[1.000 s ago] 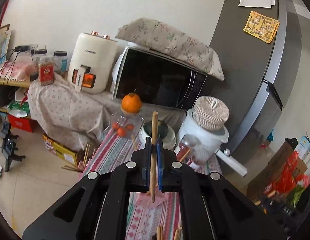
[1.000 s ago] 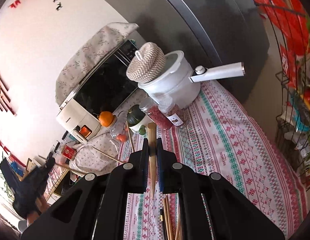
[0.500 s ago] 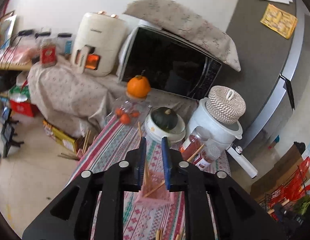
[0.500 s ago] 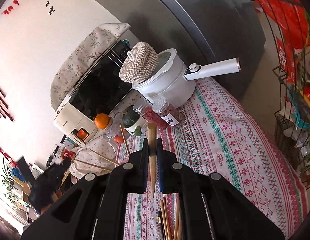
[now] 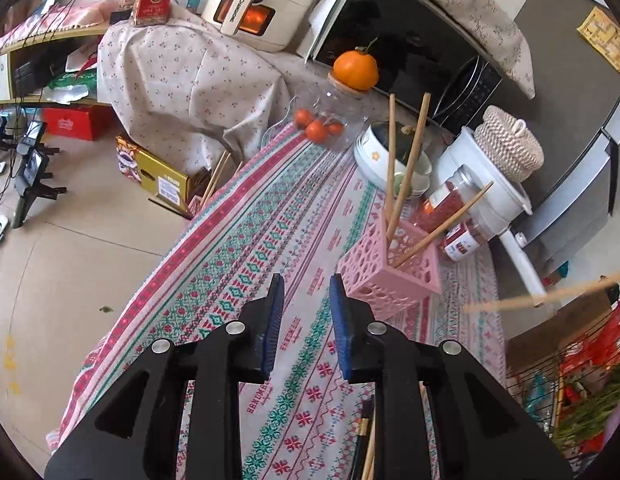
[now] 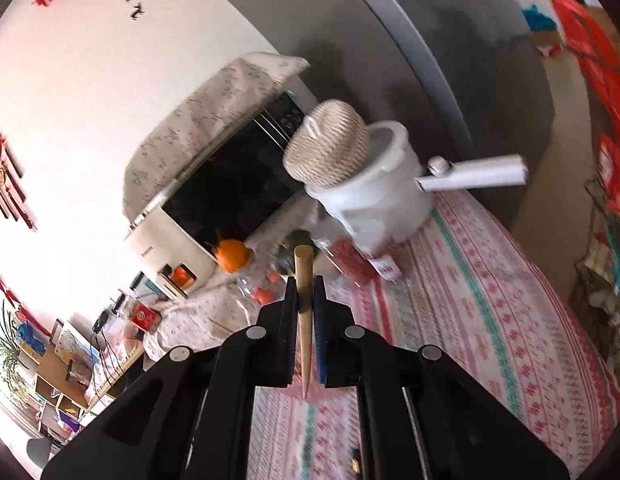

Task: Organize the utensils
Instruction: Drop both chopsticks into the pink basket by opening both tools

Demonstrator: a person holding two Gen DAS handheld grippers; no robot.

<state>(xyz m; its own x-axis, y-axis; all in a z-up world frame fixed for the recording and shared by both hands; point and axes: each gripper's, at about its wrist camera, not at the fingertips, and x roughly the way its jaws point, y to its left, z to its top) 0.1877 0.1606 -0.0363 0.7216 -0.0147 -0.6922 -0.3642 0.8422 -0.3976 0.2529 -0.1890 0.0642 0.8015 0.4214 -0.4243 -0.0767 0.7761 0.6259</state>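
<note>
On the patterned tablecloth (image 5: pixel 245 240), a pink perforated holder (image 5: pixel 390 268) stands upright with three chopsticks (image 5: pixel 408 168) already leaning out of it, just in front of a white bowl (image 5: pixel 374 156) and a red-filled jar (image 5: pixel 442 204). Spread wide and carrying nothing, the left gripper (image 5: pixel 305 292) hovers just beside the holder, nearer the camera. Pinched around a single wooden chopstick (image 6: pixel 303 304), the right gripper (image 6: pixel 305 288) has its blunt end pointing forward and its thin tip pointing back toward the wrist; this same stick probably shows as the blurred pale bar at the right edge of the left view. More loose chopsticks (image 5: pixel 368 452) lie on the cloth under the left gripper

The step in hand looks like dropping the held stick into the holder. To do it well, I would tip the stick close to vertical over the open top, thin tip down, aiming for free space away from the leaning sticks. Let go only once the tip is inside the rim, since the light holder could topple if nudged sideways. The free left gripper could steady it
</note>
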